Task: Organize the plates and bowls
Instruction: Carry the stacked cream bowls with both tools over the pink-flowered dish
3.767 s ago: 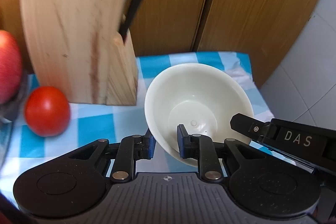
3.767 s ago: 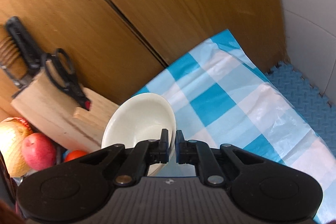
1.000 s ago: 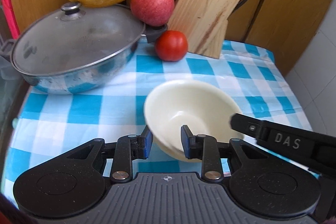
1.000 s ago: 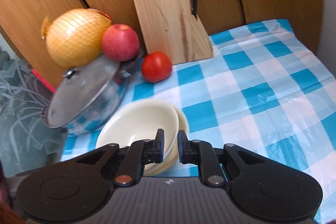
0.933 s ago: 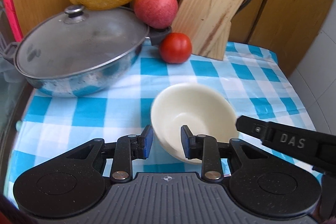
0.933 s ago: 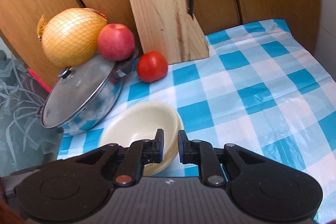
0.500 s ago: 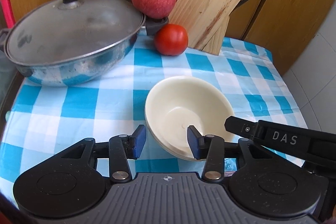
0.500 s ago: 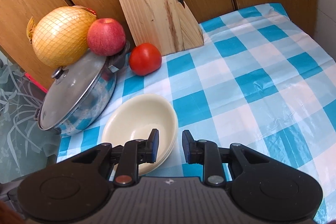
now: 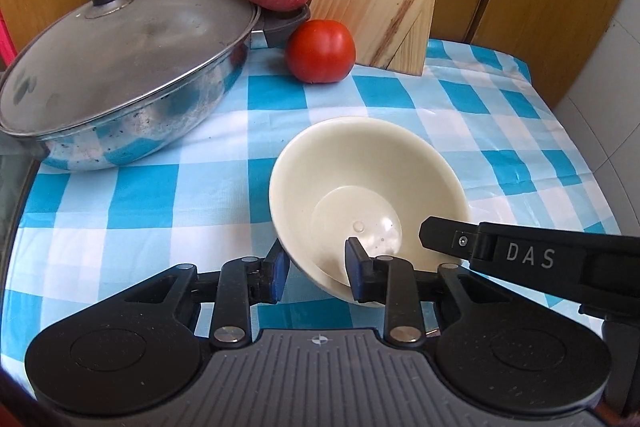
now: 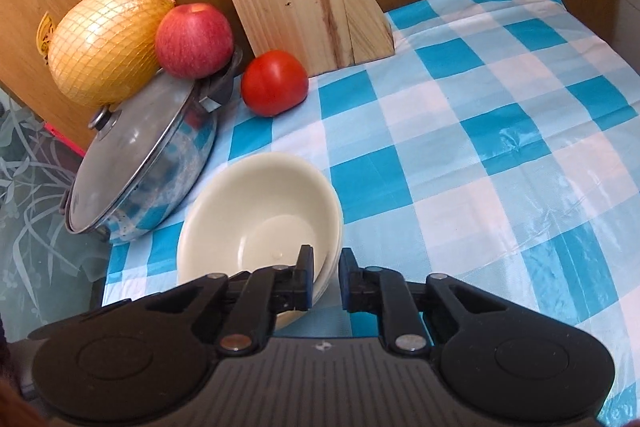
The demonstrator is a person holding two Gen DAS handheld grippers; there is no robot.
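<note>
cream bowl [image 9: 372,163] | blue-white checked tablecloth [image 9: 144,187] | red tomato [image 9: 320,51]

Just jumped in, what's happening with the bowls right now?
The cream bowl sits nested in another on the checked tablecloth, beside the lidded pot. Both hand-held grippers straddle its near rim with jaws open: the left hand-held gripper and the right hand-held gripper. Neither grips it.
</note>
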